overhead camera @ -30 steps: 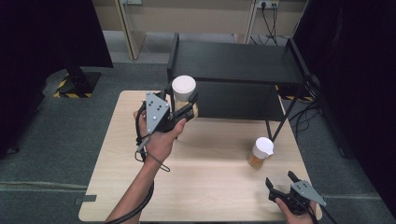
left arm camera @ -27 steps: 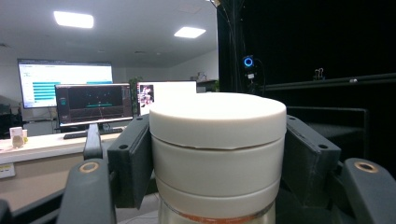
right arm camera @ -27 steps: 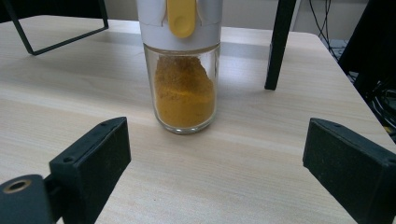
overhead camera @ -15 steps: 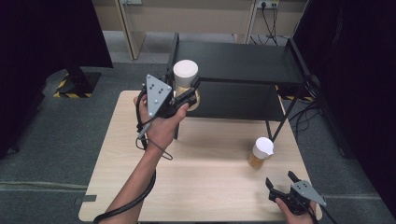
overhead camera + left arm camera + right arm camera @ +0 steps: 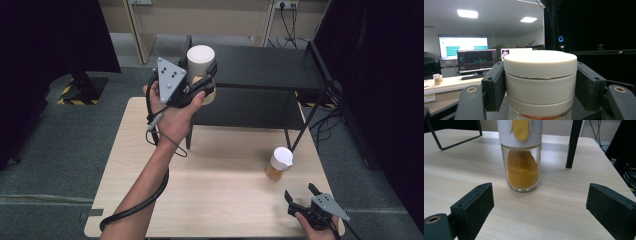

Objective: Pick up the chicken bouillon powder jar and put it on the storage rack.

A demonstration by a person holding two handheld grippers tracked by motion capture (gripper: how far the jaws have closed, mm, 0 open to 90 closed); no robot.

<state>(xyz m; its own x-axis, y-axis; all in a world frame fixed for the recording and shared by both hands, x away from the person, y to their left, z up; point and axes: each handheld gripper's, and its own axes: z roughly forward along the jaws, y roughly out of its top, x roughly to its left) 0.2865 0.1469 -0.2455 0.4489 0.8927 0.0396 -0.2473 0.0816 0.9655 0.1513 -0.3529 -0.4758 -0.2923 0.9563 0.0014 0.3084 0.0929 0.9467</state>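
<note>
Jar [image 5: 201, 61] with a white lid is held in the left claw [image 5: 204, 84], clear of the counter [image 5: 220, 200] and level with the top of the black rack [image 5: 265, 67]. Largest in the scene, the pale wooden counter is seen from above, with the rack standing on its far half; the rack's two dark shelves are borne on thin black legs, one of which [image 5: 574, 143] is planted on the wood just behind and to the side of the second jar [image 5: 522, 157] in the right gripper view. The person's left forearm [image 5: 145, 185] is stretched from the bottom edge up across the counter, and a black cable [image 5: 132, 210] is looped beneath it. The left claw is clamped on the white-lidded jar; in the left gripper view both black jaws are pressed against the sides of the wide lid [image 5: 540, 72], and a strip of reddish contents is glimpsed below it. The right claw [image 5: 304, 196] is held low at the counter's near right corner with its jaws spread wide and nothing between them. Just beyond it, the second jar is set upright on the wood: a small glass shaker of yellow-orange powder, capped in white with a yellow tab [image 5: 520, 129]. The two jars are well apart.
</note>
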